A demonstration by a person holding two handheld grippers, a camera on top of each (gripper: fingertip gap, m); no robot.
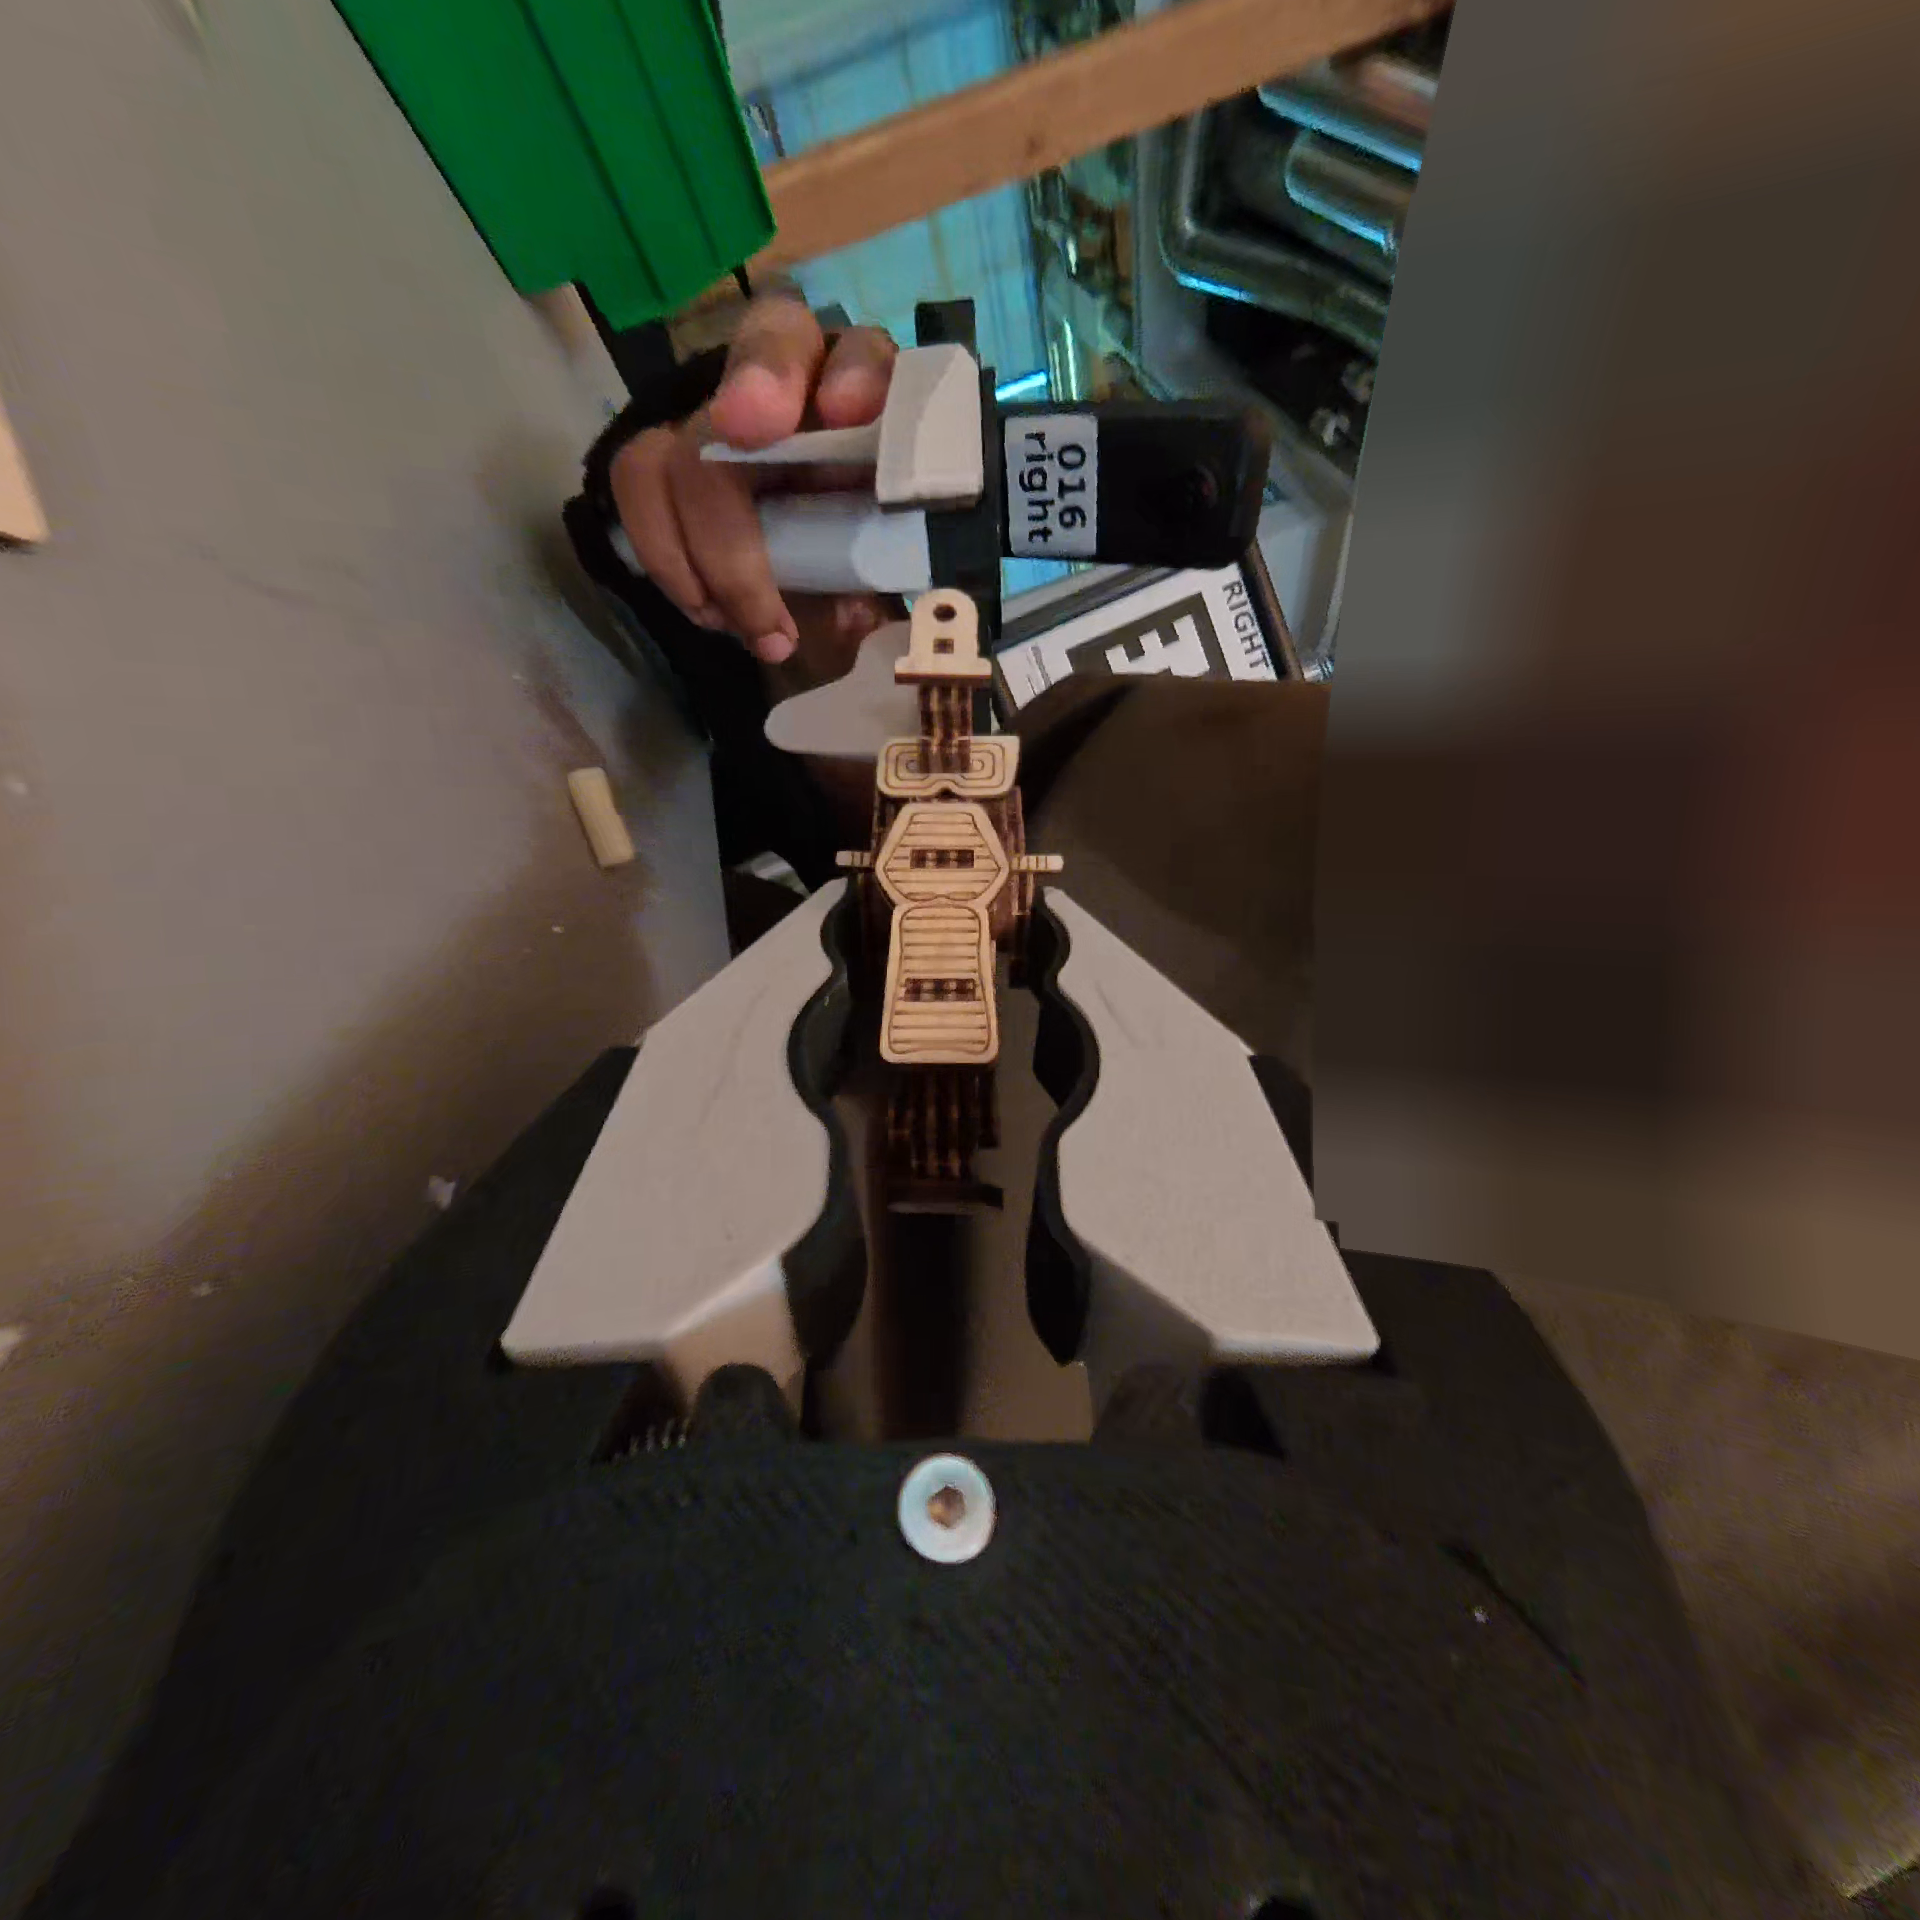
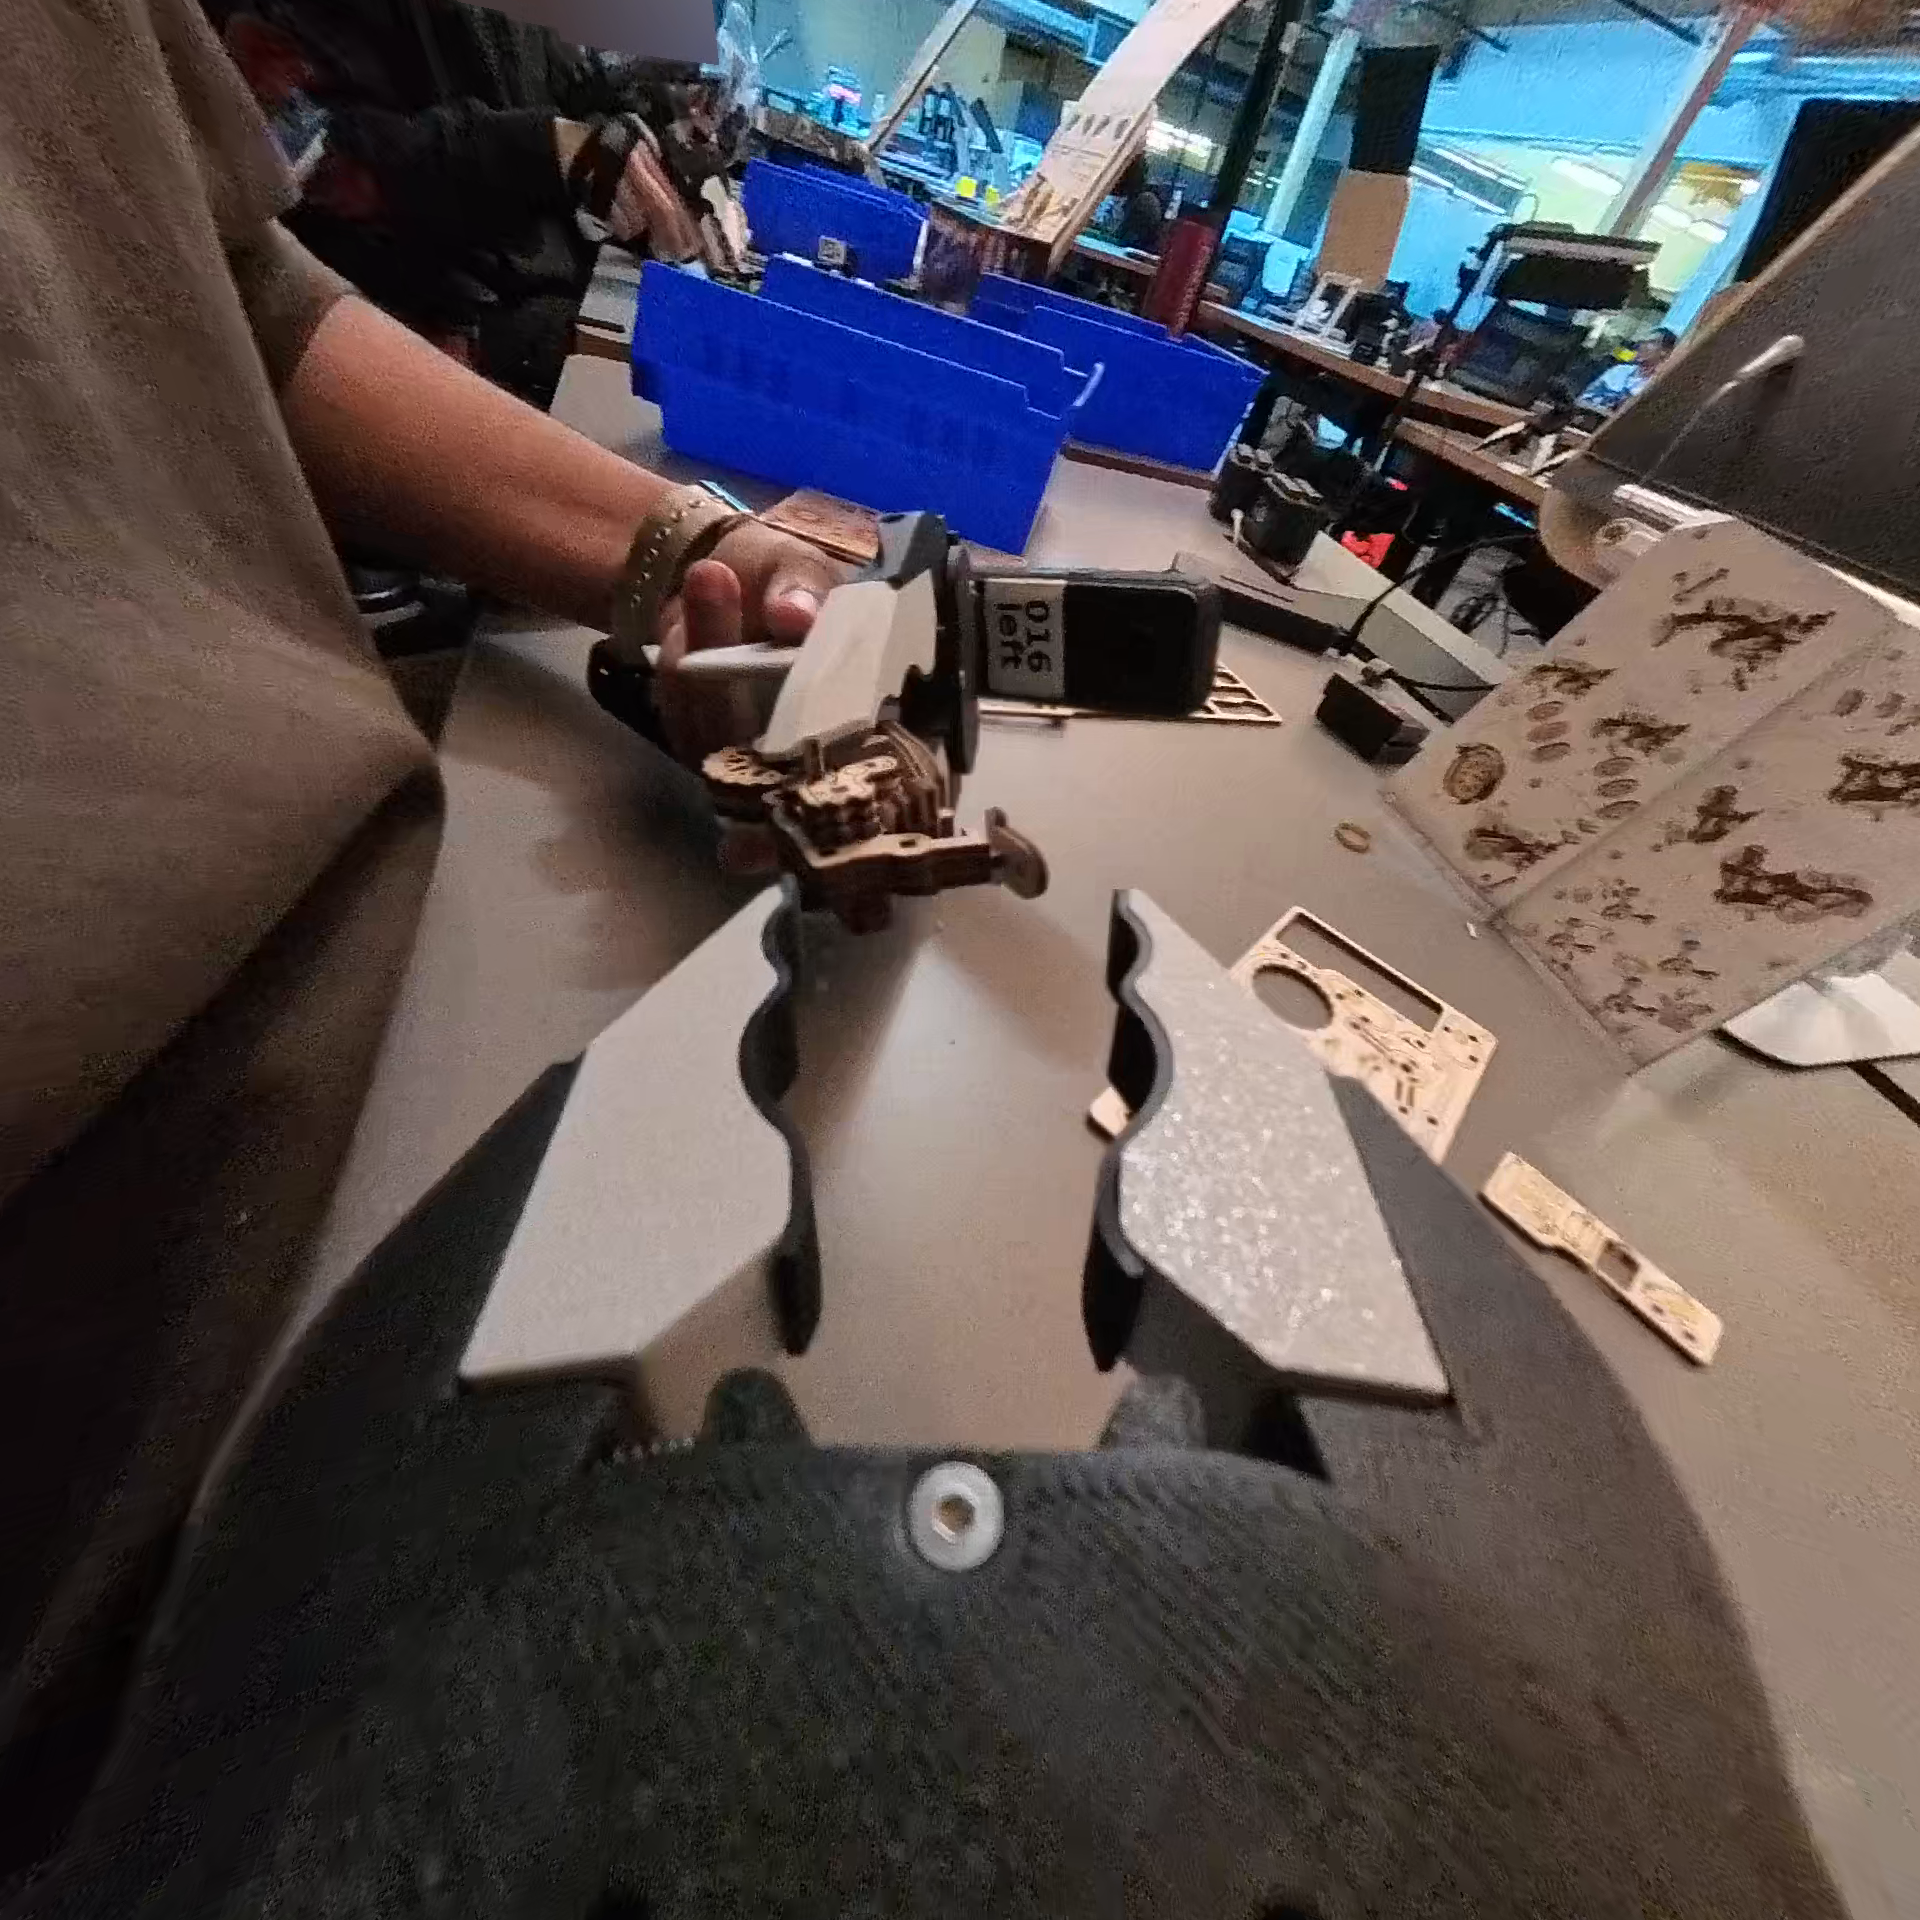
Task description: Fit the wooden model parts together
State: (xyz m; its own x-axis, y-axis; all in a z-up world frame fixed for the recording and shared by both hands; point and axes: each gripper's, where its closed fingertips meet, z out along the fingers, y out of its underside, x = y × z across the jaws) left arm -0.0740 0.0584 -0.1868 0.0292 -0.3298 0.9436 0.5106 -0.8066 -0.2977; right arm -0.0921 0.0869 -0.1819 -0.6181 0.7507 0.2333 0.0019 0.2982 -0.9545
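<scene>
My left gripper (image 1: 940, 914) is shut on a laser-cut wooden model (image 1: 940, 935), a layered body with slatted plates on top and a tab with a hole at its far end. It holds the model above the grey table. In the right wrist view the same wooden model (image 2: 873, 821) hangs dark under the left gripper (image 2: 862, 665), just beyond my right gripper's left fingertip. My right gripper (image 2: 951, 904) is open and empty. It also shows in the left wrist view (image 1: 935, 468), held by a hand, just beyond the model.
Wooden cut-out sheets (image 2: 1371, 1023) and a small strip (image 2: 1600, 1257) lie on the table to the right. Burnt-marked sheets (image 2: 1704, 769) lean at far right. Blue bins (image 2: 862, 395) stand at the back. A person's arm (image 2: 457, 468) and torso fill the left. A green bin (image 1: 582, 125) and a small dowel (image 1: 601, 816) show in the left wrist view.
</scene>
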